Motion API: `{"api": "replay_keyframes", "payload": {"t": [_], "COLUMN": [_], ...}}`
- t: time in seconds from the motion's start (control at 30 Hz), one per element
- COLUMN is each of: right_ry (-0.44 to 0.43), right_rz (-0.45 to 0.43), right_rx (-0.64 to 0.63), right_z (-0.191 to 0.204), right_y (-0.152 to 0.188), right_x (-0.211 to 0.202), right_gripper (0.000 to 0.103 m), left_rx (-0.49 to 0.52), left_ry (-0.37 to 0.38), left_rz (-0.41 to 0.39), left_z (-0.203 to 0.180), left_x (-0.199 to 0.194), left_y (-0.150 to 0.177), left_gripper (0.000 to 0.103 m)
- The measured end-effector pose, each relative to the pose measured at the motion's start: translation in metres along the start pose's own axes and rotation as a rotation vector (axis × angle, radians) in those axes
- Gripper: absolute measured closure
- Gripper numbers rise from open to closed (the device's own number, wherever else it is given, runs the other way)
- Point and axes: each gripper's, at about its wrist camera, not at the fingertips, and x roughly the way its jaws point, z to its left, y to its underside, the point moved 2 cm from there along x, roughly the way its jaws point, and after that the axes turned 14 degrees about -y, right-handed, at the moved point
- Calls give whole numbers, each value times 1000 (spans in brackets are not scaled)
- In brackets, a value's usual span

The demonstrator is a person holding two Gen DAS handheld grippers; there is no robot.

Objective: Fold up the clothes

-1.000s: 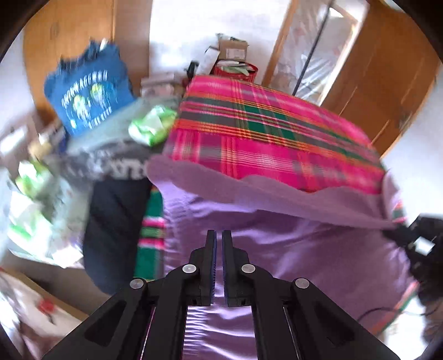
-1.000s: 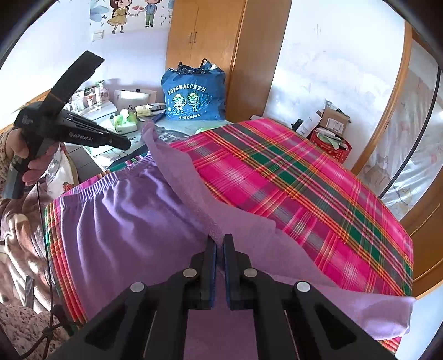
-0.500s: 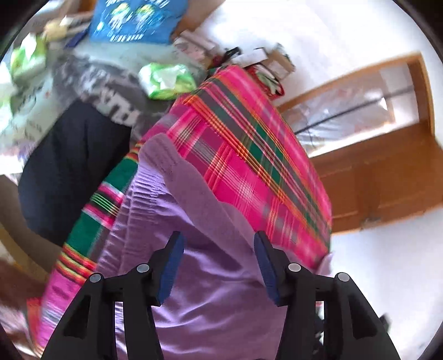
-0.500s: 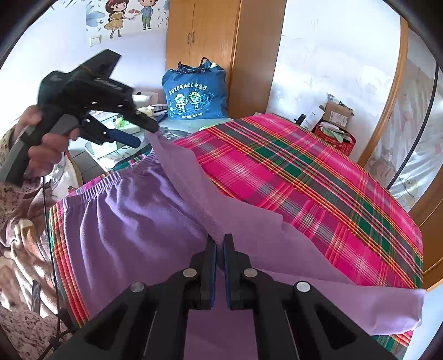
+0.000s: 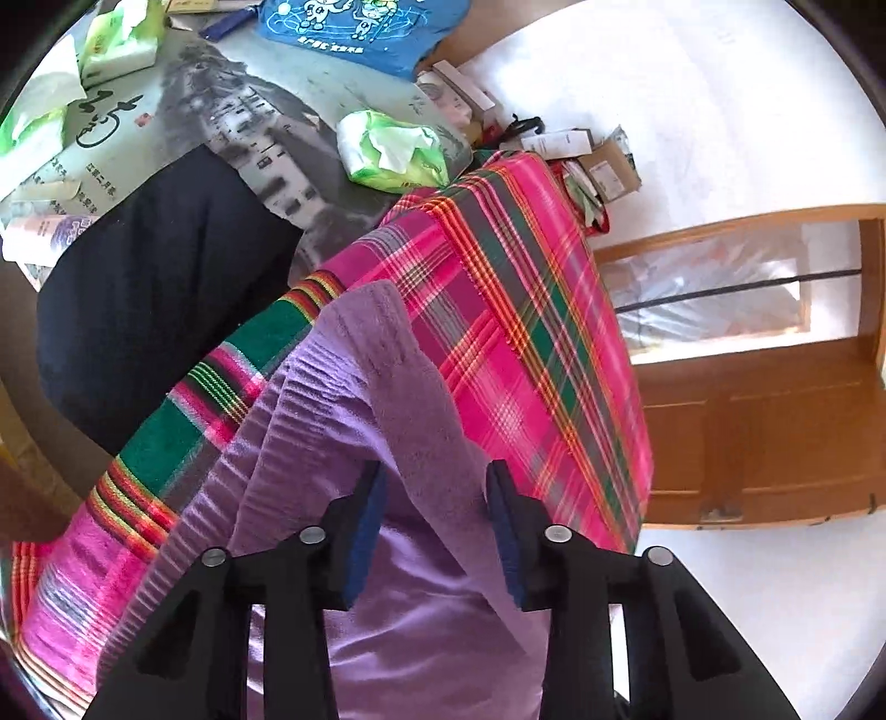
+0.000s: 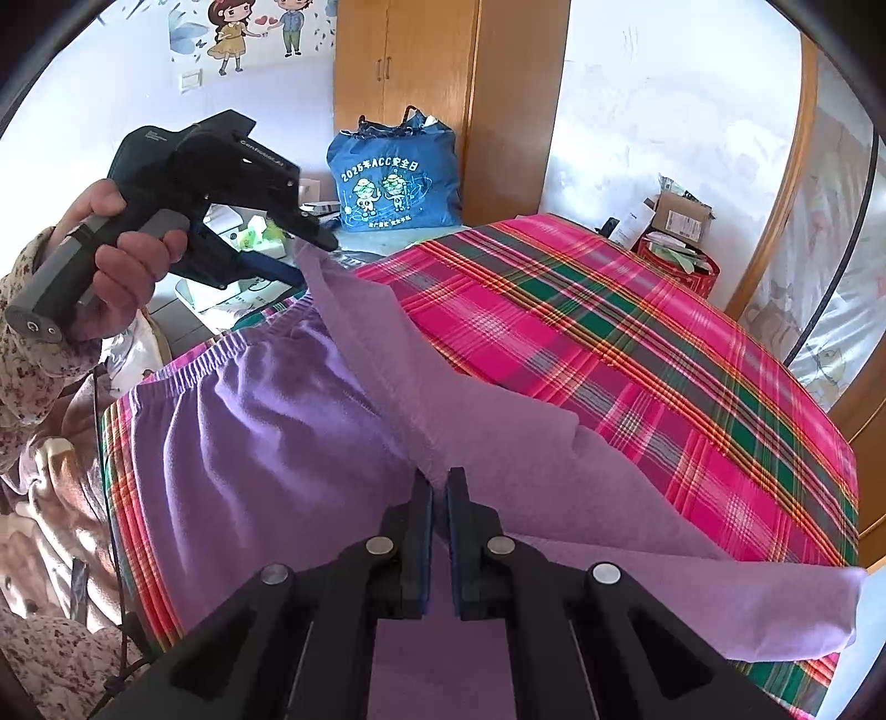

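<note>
Purple fleece trousers (image 6: pixel 266 421) lie on the pink plaid blanket (image 6: pixel 637 343), one flap raised; the left gripper (image 5: pixel 434 526), shut a second ago, now gapes empty; the right gripper (image 6: pixel 440 531) stays pinched on the fold, so that layer is half released.

Bed covered by pink plaid blanket (image 6: pixel 637 343); blue printed tote bag (image 6: pixel 396 183) against wooden wardrobe (image 6: pixel 443 94); green tissue pack (image 5: pixel 393 149) on side table (image 5: pixel 183 111); cardboard box (image 6: pixel 678 213) by wall; cartoon couple sticker (image 6: pixel 255 30) above
</note>
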Motion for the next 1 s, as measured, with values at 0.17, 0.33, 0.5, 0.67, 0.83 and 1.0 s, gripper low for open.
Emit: {"api": "replay_keyframes", "payload": {"t": [0.17, 0.33, 0.5, 0.67, 0.83, 1.0], "right_ry": [7, 7, 5, 1, -2, 1], "right_rz": [0, 1, 2, -8, -27, -57], "right_rx": [0, 5, 11, 17, 31, 39], "right_z": [2, 5, 6, 7, 8, 11], "right_y": [2, 5, 8, 8, 11, 13], "right_x": [-1, -1, 0, -2, -8, -20], "right_gripper": [98, 98, 98, 98, 98, 98], "left_rx": [-27, -6, -14, -19, -26, -11], "left_ry": [33, 9, 4, 13, 35, 45], "left_rz": [11, -3, -8, -35, -43, -54], "left_z": [0, -1, 3, 9, 14, 16], "left_x": [7, 9, 10, 3, -5, -16], "left_y": [1, 4, 6, 11, 20, 31], "left_gripper": [84, 97, 98, 98, 98, 98]}}
